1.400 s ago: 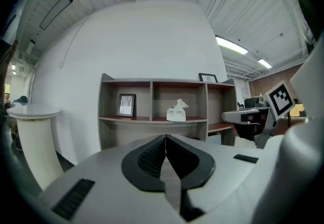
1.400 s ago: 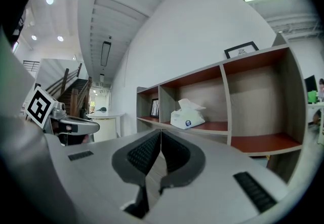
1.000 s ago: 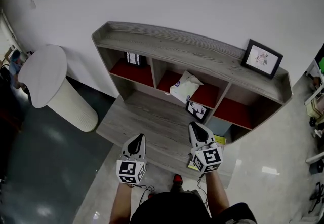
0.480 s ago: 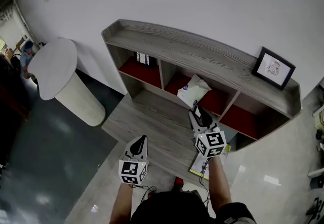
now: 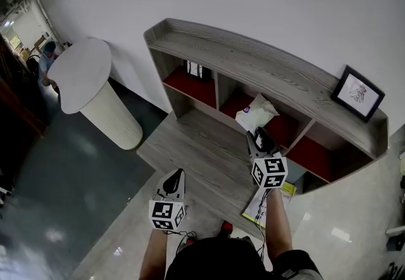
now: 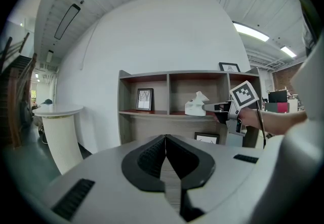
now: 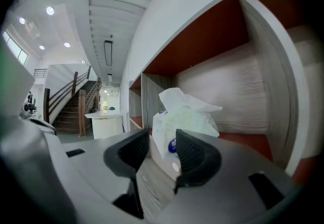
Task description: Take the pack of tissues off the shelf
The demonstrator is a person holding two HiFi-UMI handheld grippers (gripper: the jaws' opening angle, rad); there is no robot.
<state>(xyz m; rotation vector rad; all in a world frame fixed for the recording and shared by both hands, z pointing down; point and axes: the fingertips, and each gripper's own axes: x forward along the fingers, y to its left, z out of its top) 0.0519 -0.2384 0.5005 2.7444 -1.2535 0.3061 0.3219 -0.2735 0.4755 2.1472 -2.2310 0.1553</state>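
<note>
L tool (image 5: pixel 174 177) hangs low over the wood ledge (image 5: pixel 202 152) in front of the shelf (image 5: pixel 253 70), jaws together w/ nothing in them, idle as far as I can judge; from its own view (image 6: pixel 165 139) the pads meet in a line. Further right, the pack of tissues (image 5: pixel 256 114) sits in the middle compartment, on the red floor near the front edge, one tissue poking out the top. R tool (image 5: pixel 261 140) is level w/ that compartment and pointed straight at the pack. Its jaws have just been opening and now stand wide apart, and in its own view (image 7: pixel 162 139) the pack (image 7: pixel 182 114) shows through the gap, just ahead of the tips and not yet between the pads. So I'd call this the reach-in, grasp not made yet. Next, I think: ease fwd till the pads straddle the pack's body, not the loose tissue, then close gently since the wrap looks soft and will squash. Then draw it straight back out, clear of the dividers either side.
</note>
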